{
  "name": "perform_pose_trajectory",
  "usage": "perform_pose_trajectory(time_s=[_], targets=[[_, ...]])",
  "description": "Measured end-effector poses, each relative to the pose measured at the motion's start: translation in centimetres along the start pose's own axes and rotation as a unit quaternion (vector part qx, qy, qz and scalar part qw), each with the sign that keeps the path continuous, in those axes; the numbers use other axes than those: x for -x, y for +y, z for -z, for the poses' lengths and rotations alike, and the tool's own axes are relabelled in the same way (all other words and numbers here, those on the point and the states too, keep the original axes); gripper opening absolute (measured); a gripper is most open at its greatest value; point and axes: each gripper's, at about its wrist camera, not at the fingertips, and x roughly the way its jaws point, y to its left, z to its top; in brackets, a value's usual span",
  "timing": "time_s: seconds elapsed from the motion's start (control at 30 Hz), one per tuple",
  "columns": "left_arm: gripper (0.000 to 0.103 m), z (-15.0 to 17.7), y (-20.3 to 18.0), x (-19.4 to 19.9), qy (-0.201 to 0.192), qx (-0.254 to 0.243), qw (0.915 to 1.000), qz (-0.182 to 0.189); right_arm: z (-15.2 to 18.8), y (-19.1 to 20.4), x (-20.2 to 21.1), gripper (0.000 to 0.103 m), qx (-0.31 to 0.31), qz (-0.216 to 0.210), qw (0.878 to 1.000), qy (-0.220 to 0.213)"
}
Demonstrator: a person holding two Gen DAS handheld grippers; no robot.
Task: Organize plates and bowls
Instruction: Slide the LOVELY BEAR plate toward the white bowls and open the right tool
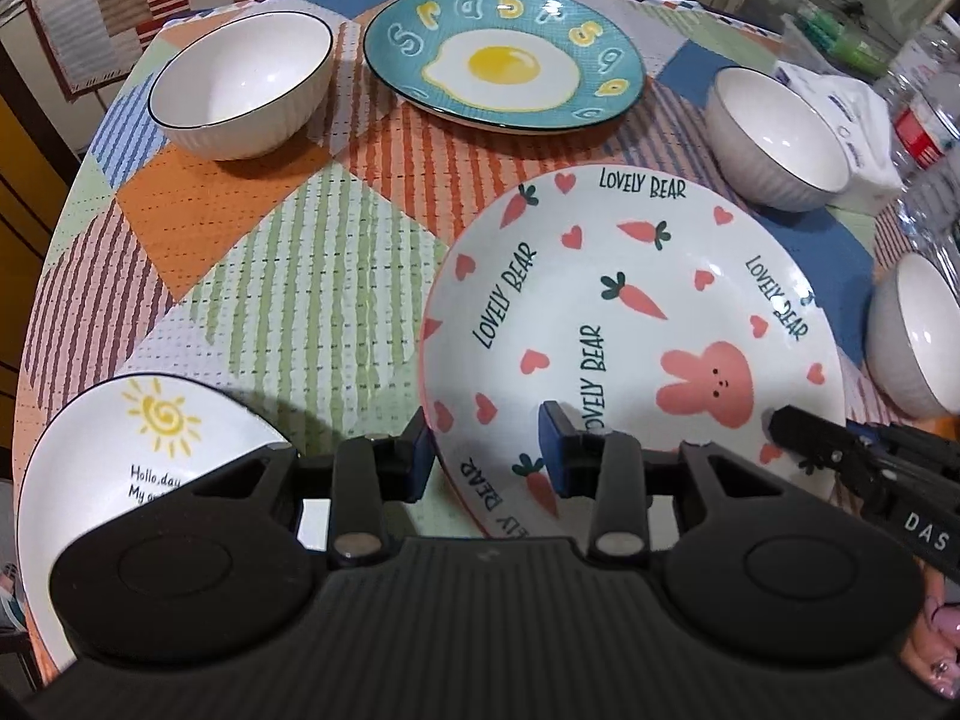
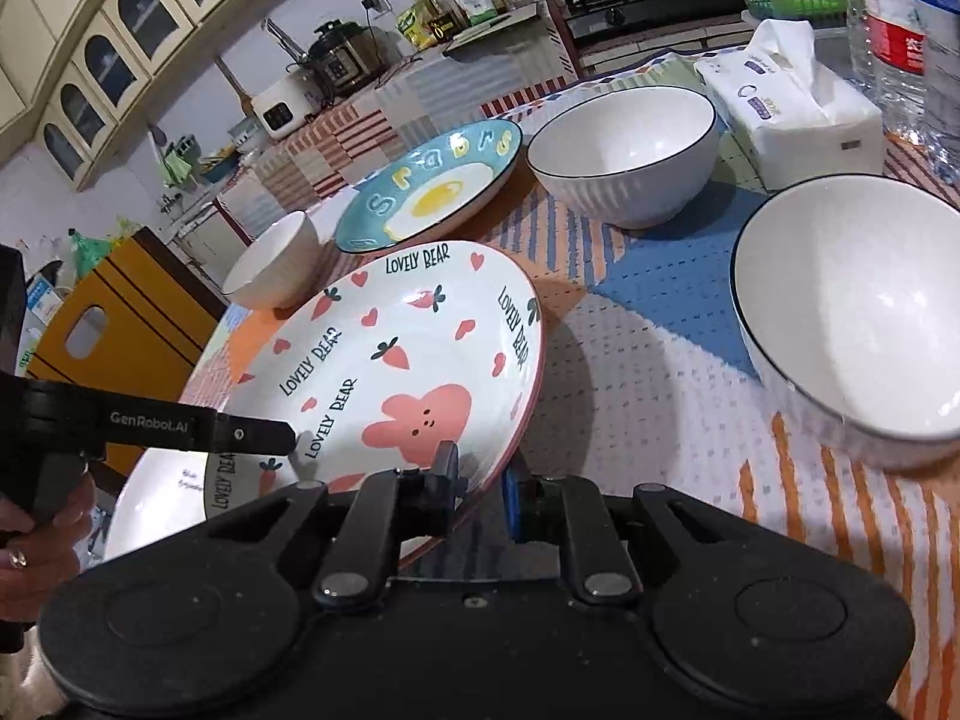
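While both grippers share the bunny plate (image 1: 630,324), nothing on the table looks sorted yet. The left gripper (image 1: 486,450) has its jaws narrowly apart astride the plate's near rim, one pad outside and one on the inner face; the right gripper (image 2: 480,492) is pinched nearly closed on the opposite rim, and in its own view the plate tilts clear of the tablecloth (image 1: 288,276).

Outward from there, in the left wrist view, a sun plate (image 1: 150,438) lies at eight o'clock of the bunny plate, partly under the gripper body. A blue egg plate (image 1: 504,54) sits at twelve o'clock, a ribbed white bowl (image 1: 240,84) at eleven, a second bowl (image 1: 780,138) at one, a third bowl (image 1: 918,336) at three.

As a judgement, the job is at an early stage: three plates are still apart, three bowls unstacked. The carried plate most likely goes onto another plate; which one cannot be told.
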Motion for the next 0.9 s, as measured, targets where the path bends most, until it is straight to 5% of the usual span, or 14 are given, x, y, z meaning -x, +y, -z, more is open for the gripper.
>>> perform_pose_trajectory(time_s=[0.63, 0.9], targets=[[0.036, -0.9, -0.4, -2.1, 0.014, -0.001, 0.9999, -0.004, -1.6, -0.3, -2.6, 0.021, 0.004, 0.036, 0.999, 0.010], [0.040, -0.1, 0.8, 2.0, 0.008, -0.028, 0.9995, -0.009, -2.4, 2.8, -1.4, 0.032, 0.050, 0.113, 0.992, 0.030]])
